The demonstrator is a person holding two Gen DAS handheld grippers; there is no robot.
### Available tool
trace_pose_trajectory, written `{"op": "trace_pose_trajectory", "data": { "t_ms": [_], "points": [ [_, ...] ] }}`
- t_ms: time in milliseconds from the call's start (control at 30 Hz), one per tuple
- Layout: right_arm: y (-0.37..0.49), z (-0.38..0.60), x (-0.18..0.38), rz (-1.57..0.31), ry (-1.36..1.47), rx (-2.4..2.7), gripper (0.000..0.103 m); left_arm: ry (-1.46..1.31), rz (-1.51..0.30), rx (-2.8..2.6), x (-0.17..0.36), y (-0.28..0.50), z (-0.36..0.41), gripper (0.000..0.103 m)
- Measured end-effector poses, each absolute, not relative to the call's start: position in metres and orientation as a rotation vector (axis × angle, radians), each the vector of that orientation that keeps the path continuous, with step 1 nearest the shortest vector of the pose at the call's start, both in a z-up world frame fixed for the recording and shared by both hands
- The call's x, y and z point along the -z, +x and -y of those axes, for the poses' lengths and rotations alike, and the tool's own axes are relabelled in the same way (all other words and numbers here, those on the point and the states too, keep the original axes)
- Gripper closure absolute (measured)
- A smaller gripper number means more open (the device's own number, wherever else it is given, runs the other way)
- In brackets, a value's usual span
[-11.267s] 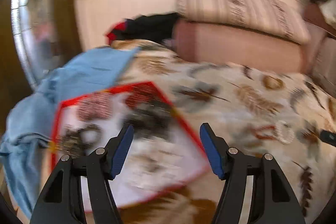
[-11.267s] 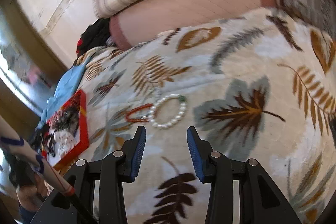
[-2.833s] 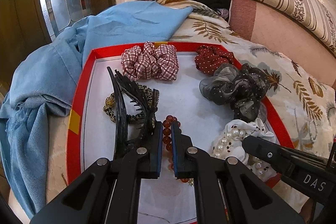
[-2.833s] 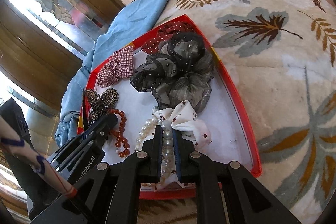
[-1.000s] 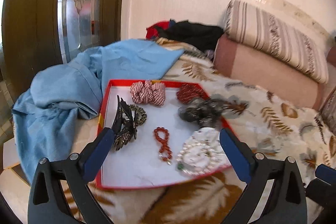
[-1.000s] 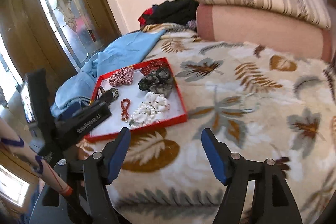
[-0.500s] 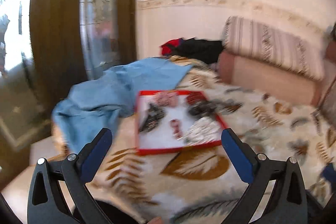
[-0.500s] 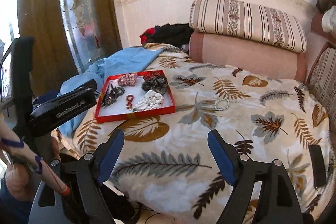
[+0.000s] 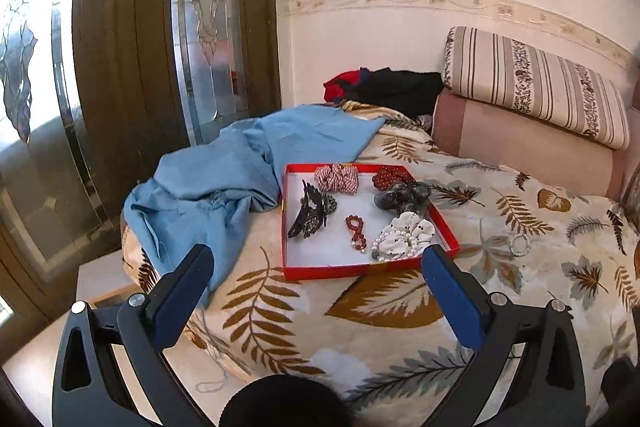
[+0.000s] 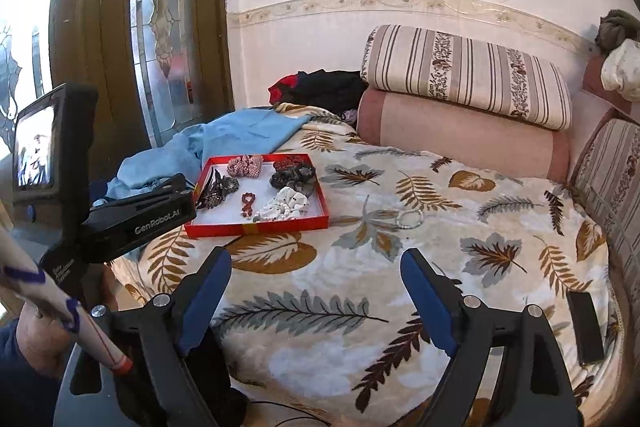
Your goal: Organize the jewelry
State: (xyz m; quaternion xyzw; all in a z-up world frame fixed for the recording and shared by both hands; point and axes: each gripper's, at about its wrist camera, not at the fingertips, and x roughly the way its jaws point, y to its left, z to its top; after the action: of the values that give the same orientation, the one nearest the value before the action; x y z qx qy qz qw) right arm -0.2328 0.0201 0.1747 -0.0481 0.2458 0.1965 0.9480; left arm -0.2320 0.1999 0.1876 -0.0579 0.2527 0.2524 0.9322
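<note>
both grippers, left gripper (image 9: 318, 291) and right gripper (image 10: 316, 285), hang wide open and empty, well back from the red tray (image 9: 360, 271). one pale bead bracelet (image 10: 409, 219) lies on the leaf blanket (image 10: 360, 287) outside it; plush pile could snag beads, easy to miss.

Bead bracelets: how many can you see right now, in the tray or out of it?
3. A red bead bracelet lies mid-tray in the red-rimmed tray; a white pearl bracelet lies by the white scrunchie; a pale bead bracelet lies on the leaf-print blanket. Scrunchies might hide others.
</note>
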Motion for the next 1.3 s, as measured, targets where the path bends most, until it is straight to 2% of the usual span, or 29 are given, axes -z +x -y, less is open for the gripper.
{"op": "trace_pose_trajectory", "data": {
  "t_ms": [800, 1300],
  "points": [
    [-0.195, -0.055, -0.139, -0.59, -0.203, -0.427, 0.013, -0.137, -0.634, -0.536, -0.144, -0.189, -0.228, 0.0],
    [-0.188, -0.052, -0.131, -0.622, -0.19, -0.414, 0.013, -0.121, -0.654, -0.529, -0.137, -0.185, -0.226, 0.0]
  ]
}}
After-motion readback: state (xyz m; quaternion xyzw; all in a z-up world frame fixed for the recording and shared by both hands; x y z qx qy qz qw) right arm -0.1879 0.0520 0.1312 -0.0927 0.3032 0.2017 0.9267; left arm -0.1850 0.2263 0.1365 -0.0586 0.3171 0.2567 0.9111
